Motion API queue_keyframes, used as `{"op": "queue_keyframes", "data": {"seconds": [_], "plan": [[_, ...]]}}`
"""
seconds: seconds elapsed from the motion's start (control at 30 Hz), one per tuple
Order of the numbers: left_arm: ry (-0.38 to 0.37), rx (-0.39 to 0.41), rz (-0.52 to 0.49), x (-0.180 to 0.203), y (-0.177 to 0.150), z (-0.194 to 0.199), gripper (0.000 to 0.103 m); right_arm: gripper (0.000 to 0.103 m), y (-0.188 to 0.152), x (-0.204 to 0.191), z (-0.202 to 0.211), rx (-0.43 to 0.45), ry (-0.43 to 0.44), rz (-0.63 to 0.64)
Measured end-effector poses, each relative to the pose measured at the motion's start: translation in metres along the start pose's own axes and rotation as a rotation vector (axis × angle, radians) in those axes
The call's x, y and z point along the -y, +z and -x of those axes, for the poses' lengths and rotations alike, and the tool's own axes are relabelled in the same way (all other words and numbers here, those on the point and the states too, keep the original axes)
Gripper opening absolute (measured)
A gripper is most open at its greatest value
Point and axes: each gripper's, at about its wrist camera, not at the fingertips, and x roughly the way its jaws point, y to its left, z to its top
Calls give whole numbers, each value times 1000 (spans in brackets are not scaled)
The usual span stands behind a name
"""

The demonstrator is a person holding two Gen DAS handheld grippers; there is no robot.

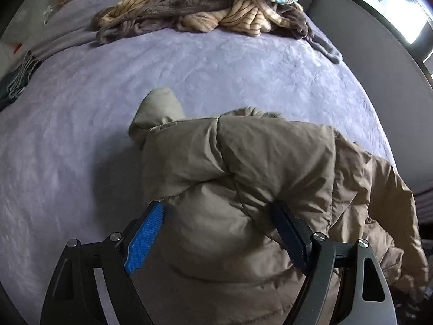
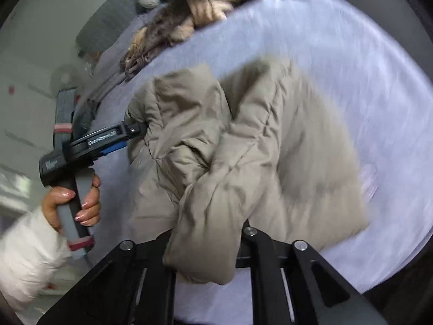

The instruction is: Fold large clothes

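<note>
A beige padded jacket [image 1: 243,178] lies bunched on the bed [image 1: 81,135], which has a lavender cover, toward the bed's near edge. The left tool [image 1: 216,216] has its blue-padded fingers [image 1: 144,238] spread apart, with a bulge of the jacket between them; the pads press against the fabric without closing. In the right wrist view the left tool [image 2: 135,130] meets the jacket's [image 2: 243,149] left side, held by the person's hand [image 2: 78,203] in a white sleeve; white lettering on the tool's body is too blurred to read. The right tool [image 2: 205,243] is clamped on a thick fold of jacket rising between its fingers. A heap of striped and patterned clothes [image 1: 203,8] lies at the bed's far edge.
</note>
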Motion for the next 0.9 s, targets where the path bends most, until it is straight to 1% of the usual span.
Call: {"op": "queue_keyframes", "data": {"seconds": [0.07,0.13,0.2,0.23,0.27,0.37,0.43,0.53,0.57,0.6,0.63,0.67,0.73,0.8,0.87,0.9], "plan": [[-6,18,-22,15,5,-4,83,10,0,14,13,28,-45,2],[-2,41,-64,35,9,-10,83,10,3,45,8,25,-83,-45],[0,61,-105,58,12,-18,83,10,-7,72,8,13,-93,-110],[4,69,-130,71,12,-24,88,10,-15,91,3,-1,-84,-165],[7,74,-146,80,11,-28,90,11,-18,101,-3,-11,-73,-201],[21,72,-212,106,7,-44,93,12,-38,135,-18,-44,-29,-305],[39,74,-238,115,4,-49,94,13,-54,157,-30,-69,35,-393],[63,73,-259,119,1,-50,94,15,-60,175,-30,-108,130,-479],[65,71,-256,118,1,-50,94,24,-58,179,-23,-131,145,-484],[68,69,-251,117,2,-51,94,35,-55,181,-14,-145,125,-467],[70,67,-247,116,2,-51,94,41,-50,182,-3,-140,88,-435],[70,65,-245,115,3,-50,94,50,-45,181,11,-118,59,-398],[71,68,-243,116,2,-50,94,51,-29,178,36,-52,44,-332],[75,72,-243,117,1,-51,94,51,-11,172,49,-10,66,-306],[79,74,-242,118,1,-51,94,53,16,166,44,15,147,-290],[81,75,-243,118,1,-51,94,54,21,163,40,15,173,-286]]}}
